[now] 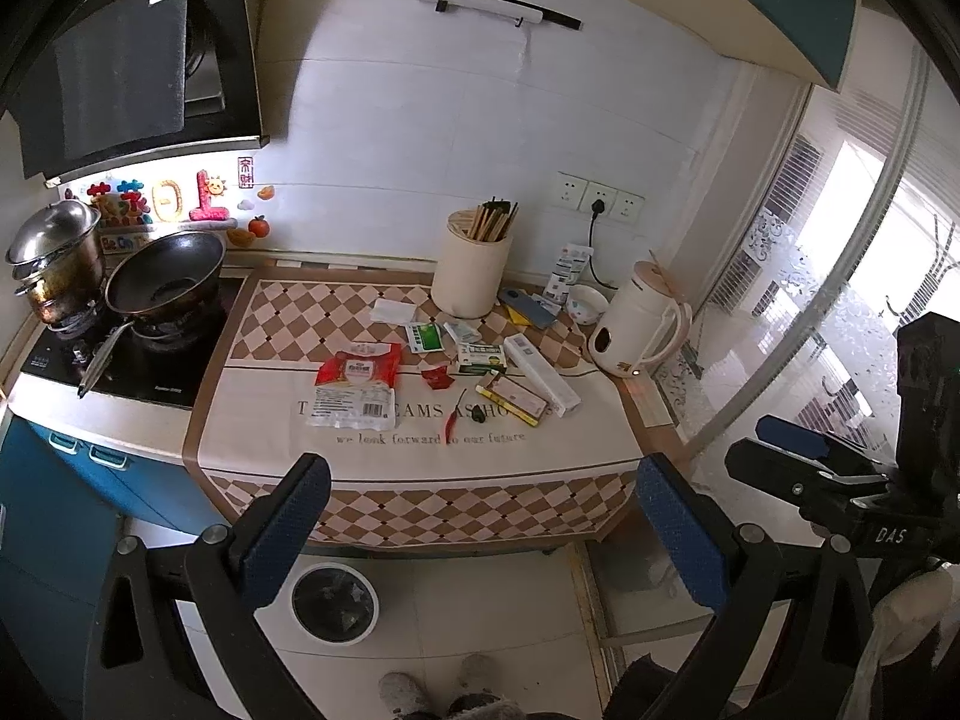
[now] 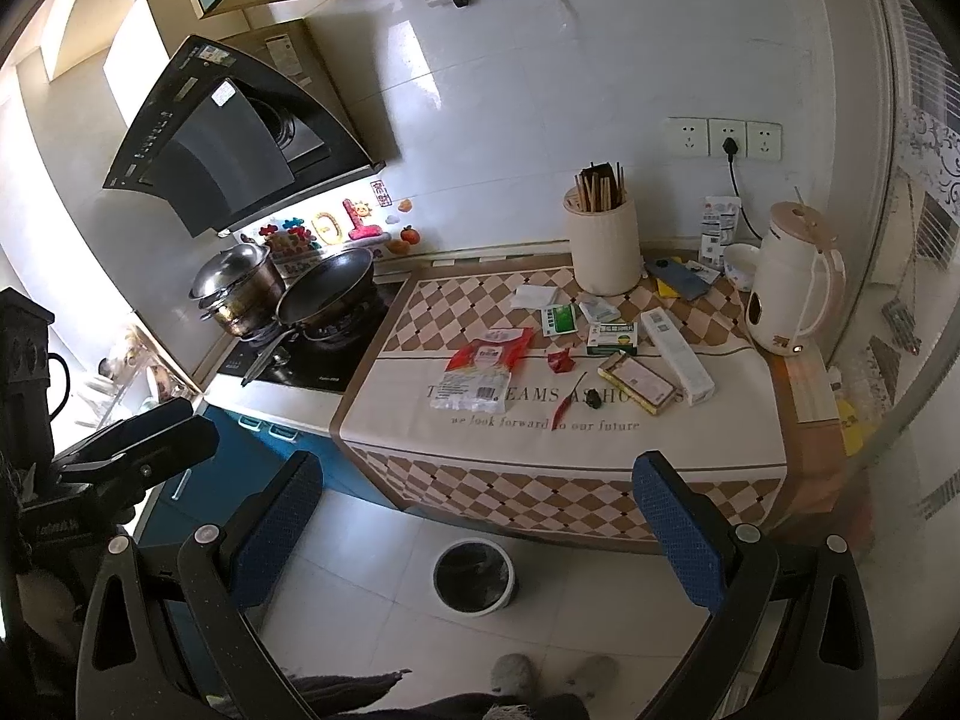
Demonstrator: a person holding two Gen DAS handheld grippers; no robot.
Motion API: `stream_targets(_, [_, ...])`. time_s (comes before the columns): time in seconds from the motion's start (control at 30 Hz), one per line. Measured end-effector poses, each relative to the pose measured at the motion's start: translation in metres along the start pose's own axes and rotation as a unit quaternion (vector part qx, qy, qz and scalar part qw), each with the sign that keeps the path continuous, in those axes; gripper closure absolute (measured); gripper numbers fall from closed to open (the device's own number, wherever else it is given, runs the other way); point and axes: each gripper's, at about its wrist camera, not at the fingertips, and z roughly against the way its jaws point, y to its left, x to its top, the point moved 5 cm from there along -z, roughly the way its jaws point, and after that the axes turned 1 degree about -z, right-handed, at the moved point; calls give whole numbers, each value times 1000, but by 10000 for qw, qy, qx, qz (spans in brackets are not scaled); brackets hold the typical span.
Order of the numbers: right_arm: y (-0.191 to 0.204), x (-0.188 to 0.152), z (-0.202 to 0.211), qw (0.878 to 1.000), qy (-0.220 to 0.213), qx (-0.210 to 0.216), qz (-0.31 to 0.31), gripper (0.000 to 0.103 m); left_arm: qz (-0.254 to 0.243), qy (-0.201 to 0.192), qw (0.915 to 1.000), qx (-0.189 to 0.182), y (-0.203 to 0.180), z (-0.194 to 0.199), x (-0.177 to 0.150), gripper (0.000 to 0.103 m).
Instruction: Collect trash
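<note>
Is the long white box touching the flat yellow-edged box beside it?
Cannot tell. In both views the long white box and the yellow-edged box lie edge to edge, with no plain gap or contact.

Open counter front edge (image 1: pixel 420 462); chopstick holder (image 1: pixel 471 267), kettle (image 1: pixel 639 324) crowding rear.

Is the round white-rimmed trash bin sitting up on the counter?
No, the round white-rimmed trash bin stands on the tiled floor, below the front edge of the checkered counter cloth.
</note>
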Motion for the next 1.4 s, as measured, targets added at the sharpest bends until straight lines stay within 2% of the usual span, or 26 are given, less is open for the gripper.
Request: stream_targets(1.4, [1,7,-5,9998,95,175,21,0,-59,39,9998,-173,-4,-5,2,0])
